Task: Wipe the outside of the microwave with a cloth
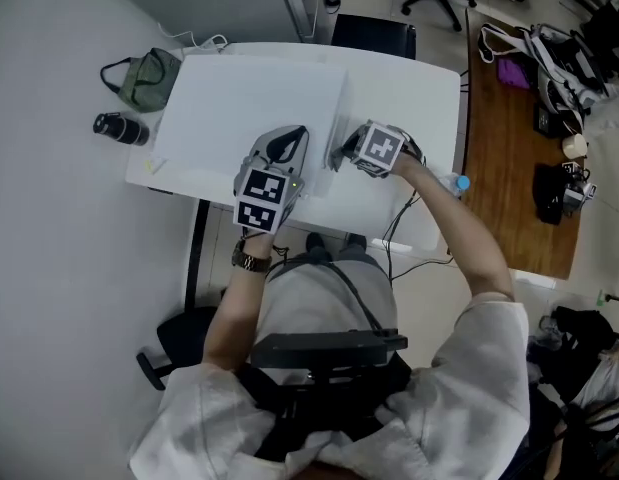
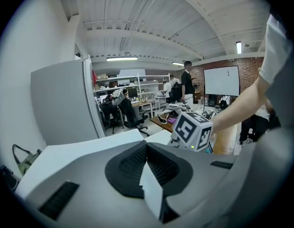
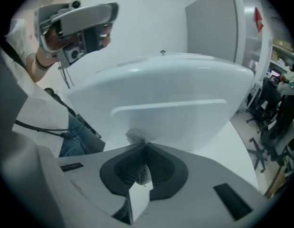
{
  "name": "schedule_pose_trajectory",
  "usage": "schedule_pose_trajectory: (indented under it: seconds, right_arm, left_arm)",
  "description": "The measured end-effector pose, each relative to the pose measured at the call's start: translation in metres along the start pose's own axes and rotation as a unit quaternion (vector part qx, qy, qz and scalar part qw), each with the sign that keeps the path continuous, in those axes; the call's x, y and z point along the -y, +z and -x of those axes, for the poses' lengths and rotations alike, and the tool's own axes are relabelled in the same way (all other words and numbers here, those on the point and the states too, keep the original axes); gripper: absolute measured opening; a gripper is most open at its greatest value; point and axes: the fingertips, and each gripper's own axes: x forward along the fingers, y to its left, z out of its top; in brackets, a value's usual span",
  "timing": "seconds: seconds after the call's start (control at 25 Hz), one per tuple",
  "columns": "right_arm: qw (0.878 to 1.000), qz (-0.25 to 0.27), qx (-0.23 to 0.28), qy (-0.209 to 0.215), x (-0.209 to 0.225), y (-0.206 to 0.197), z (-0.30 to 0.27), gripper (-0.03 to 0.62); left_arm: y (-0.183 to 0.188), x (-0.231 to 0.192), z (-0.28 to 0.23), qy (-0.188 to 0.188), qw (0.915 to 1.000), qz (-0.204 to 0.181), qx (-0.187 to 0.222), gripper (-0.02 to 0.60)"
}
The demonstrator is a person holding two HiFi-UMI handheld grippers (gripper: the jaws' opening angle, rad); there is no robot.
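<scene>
In the head view the white microwave (image 1: 249,108) stands on a white desk (image 1: 414,203). The right tongs (image 1: 341,154) are at its right-hand edge and the left tongs (image 1: 289,140) are over its top, near the front. A green bag (image 1: 144,78) and a dark cylinder (image 1: 119,128) lie on the floor to the left, well apart from the work. In the left gripper view the left tongs are closed together on nothing, pointing across the white top toward a grey partition (image 2: 61,103) and a busy workroom. In the right gripper view the right tongs pinch a small grey cloth (image 3: 136,137), with a tuft poking out toward the smooth white shell; I cannot tell whether it touches. The cloth looks soft, light and limp, so it is best gripped firmly with a wad left free. The shell looks hard and slick, so the microwave may slide on the desk under pressure.
</scene>
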Motion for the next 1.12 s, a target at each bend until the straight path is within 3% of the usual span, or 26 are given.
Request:
schedule_pose_trajectory:
  seconds: [0.2,0.36,0.44,0.52,0.76,0.88,1.04,1.12]
  right_arm:
    - [0.993,-0.065,0.021,-0.095,0.098,0.001,0.017,0.005]
    - [0.968,-0.161,0.076,-0.179,0.171,-0.006,0.044,0.005]
    - [0.958,-0.186,0.088,-0.199,0.185,-0.014,0.048,0.005]
    - [0.959,-0.186,0.086,-0.195,0.181,-0.02,0.041,0.005]
    - [0.987,-0.1,0.07,-0.105,0.083,-0.011,0.003,0.005]
    - [0.997,-0.018,0.036,-0.062,0.017,-0.025,-0.03,0.005]
    - [0.999,0.039,0.004,0.011,-0.082,-0.036,-0.048,0.006]
    - [0.996,0.056,0.005,0.072,-0.133,-0.039,-0.056,0.006]
  left_arm:
    - [0.0,0.002,-0.003,0.004,1.0,-0.002,-0.007,0.025]
    - [0.001,0.0,-0.001,0.014,0.9998,0.005,-0.013,0.025]
    - [0.0,-0.003,0.0,0.018,0.9997,0.007,-0.016,0.025]
    - [0.0,-0.006,0.0,0.022,0.9996,0.008,-0.018,0.025]
    - [0.007,-0.001,-0.013,0.012,0.9997,0.007,-0.022,0.024]
    - [0.009,0.004,-0.02,0.002,0.9998,0.005,-0.02,0.025]
    - [0.009,0.009,-0.028,-0.01,0.9998,0.0,-0.02,0.025]
    - [0.007,0.011,-0.03,-0.013,0.9997,0.0,-0.02,0.025]
